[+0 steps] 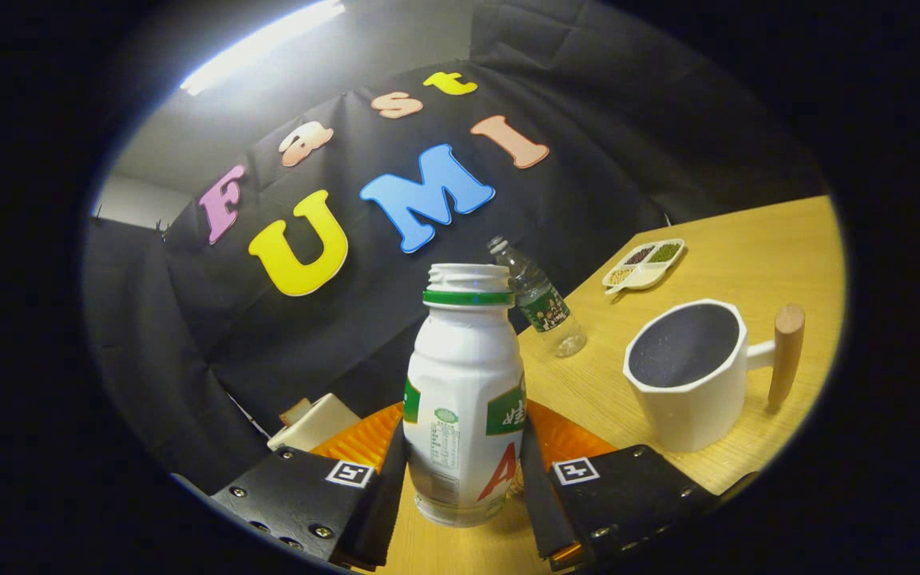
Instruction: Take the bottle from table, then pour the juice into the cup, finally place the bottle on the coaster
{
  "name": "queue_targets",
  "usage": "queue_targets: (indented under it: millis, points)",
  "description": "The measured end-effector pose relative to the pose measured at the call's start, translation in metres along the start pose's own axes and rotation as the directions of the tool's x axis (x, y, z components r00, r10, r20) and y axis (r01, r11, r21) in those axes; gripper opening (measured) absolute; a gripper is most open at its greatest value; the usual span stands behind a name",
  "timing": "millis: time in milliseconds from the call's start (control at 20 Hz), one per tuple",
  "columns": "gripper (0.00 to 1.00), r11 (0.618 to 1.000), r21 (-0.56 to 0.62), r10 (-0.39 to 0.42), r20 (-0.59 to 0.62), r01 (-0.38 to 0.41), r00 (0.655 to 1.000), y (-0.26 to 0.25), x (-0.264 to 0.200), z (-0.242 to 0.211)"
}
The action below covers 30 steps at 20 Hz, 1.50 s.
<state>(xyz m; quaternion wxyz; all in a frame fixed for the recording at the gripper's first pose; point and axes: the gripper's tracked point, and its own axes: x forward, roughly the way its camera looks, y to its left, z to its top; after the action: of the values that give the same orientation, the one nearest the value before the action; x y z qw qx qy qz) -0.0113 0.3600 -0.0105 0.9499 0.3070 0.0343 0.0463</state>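
A white juice bottle (464, 383) with a green neck band and no cap stands between my fingers. My gripper (461, 455) is shut on the bottle, both fingers pressing its lower sides. An orange ribbed coaster (568, 441) lies on the table just behind the bottle, partly hidden by it. A white faceted cup (688, 383) with a dark inside and a wooden handle stands ahead and to the right of the fingers. The whole scene looks tilted. I cannot tell whether the bottle's base touches the table.
A clear plastic water bottle (541, 299) with a green label stands beyond the juice bottle. Farther back on the wooden table (747, 239) lies a white divided dish (645, 263) holding beans. A small pale box (316, 423) sits left of the coaster.
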Motion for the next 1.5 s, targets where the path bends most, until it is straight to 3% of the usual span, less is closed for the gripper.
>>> queue_targets:
  millis: [150,300,500,700,800,950,1500]
  points:
    - [0.67,0.994,-0.103,0.042,0.054,-0.036,0.998,0.018,-0.005,0.012]
    - [0.66,0.964,-0.264,0.021,0.127,0.013,0.992,0.022,-0.005,0.033]
    - [0.66,0.888,-0.451,-0.041,0.119,0.091,0.992,0.019,0.001,0.033]
    - [0.66,0.798,-0.591,-0.076,0.097,0.119,0.992,0.020,0.016,0.028]
    - [0.67,0.774,-0.623,-0.094,0.063,0.113,0.994,0.015,0.028,0.016]
    - [0.67,0.776,-0.621,-0.104,0.040,0.106,0.994,0.008,0.032,0.007]
    - [0.67,0.845,-0.527,-0.094,0.011,0.086,0.995,-0.015,0.049,-0.009]
